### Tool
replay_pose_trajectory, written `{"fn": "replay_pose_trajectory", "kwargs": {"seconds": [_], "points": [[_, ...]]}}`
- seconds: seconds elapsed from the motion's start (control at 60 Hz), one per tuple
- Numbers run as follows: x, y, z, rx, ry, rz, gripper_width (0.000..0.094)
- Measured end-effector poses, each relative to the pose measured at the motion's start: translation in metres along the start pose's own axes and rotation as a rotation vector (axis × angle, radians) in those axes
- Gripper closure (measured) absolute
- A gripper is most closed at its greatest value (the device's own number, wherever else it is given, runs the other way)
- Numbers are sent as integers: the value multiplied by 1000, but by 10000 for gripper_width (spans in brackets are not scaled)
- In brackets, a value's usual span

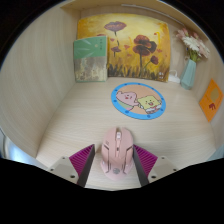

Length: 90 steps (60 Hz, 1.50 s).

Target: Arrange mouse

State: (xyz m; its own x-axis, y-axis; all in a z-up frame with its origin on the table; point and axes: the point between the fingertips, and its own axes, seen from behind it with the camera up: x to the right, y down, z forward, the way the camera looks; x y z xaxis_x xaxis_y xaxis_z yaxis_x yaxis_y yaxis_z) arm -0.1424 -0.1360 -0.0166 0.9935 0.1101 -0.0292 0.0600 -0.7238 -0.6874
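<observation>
A pink mouse (116, 150) sits between the fingers (113, 165) of the gripper, its sides close against the purple pads (84, 160); they appear clenched on it, though the actual contact is hard to confirm. It lies at the near edge of the pale wooden counter (70, 120), and whether it rests there or is lifted just clear cannot be told. Farther off lies a round blue mat with a cartoon figure (138, 99) — likely where the mouse belongs. Beyond it stand a flower picture (135, 45), a green card (90, 55) to the left and a vase of flowers (190, 60) to the right. A loose grip on the smooth, rounded shell could let the mouse twist or slip out in transit — and a wide swing right could knock the vase. The mouse's underside and any cable are hidden.
</observation>
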Motion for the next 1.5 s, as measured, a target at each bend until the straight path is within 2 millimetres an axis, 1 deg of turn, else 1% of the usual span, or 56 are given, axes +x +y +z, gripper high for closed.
{"fn": "replay_pose_trajectory", "kwargs": {"seconds": [0.033, 0.05, 0.083, 0.1, 0.183, 0.283, 0.383, 0.4, 0.45, 0.5, 0.55, 0.583, 0.633, 0.717, 0.8, 0.833, 0.883, 0.917, 0.967, 1.017, 1.067, 1.117, 1.167, 1.233, 1.3, 1.383, 1.5], "points": [[1, 0, 2, -12, 7, -1, 203], [3, -3, 2, -5, 13, -5, 221], [5, -2, 5, -10, 23, -6, 267], [5, -2, 4, -15, 26, -5, 276], [11, -2, 5, -13, 41, 18, 410], [12, 1, 4, -35, 48, 27, 522], [13, 2, 4, -42, 48, 19, 571], [13, 1, 3, -46, 46, 17, 596], [13, 2, 1, -65, 47, -2, 599], [18, 6, -5, -105, 65, -37, 597], [18, -6, -18, -100, 65, -70, 596], [18, -26, -32, -86, 70, -55, 596], [17, -68, -52, -20, 67, -48, 595], [23, -153, -83, 115, 82, -47, 595], [31, -233, -103, 231, 86, -42, 597], [36, -260, -106, 270, 96, -41, 595], [48, -292, -105, 305, 100, -32, 596], [53, -306, -97, 316, 93, -21, 595], [64, -317, -79, 309, 83, -15, 596], [78, -316, -55, 279, 94, -14, 596], [92, -305, -26, 226, 100, -18, 596], [100, -287, 5, 172, 89, -7, 597], [108, -263, 36, 127, 91, 3, 596], [113, -232, 66, 53, 81, 11, 596], [114, -208, 89, 4, 70, 16, 598], [112, -184, 110, -45, 57, 17, 598], [108, -160, 127, -95, 39, 11, 597]]}}
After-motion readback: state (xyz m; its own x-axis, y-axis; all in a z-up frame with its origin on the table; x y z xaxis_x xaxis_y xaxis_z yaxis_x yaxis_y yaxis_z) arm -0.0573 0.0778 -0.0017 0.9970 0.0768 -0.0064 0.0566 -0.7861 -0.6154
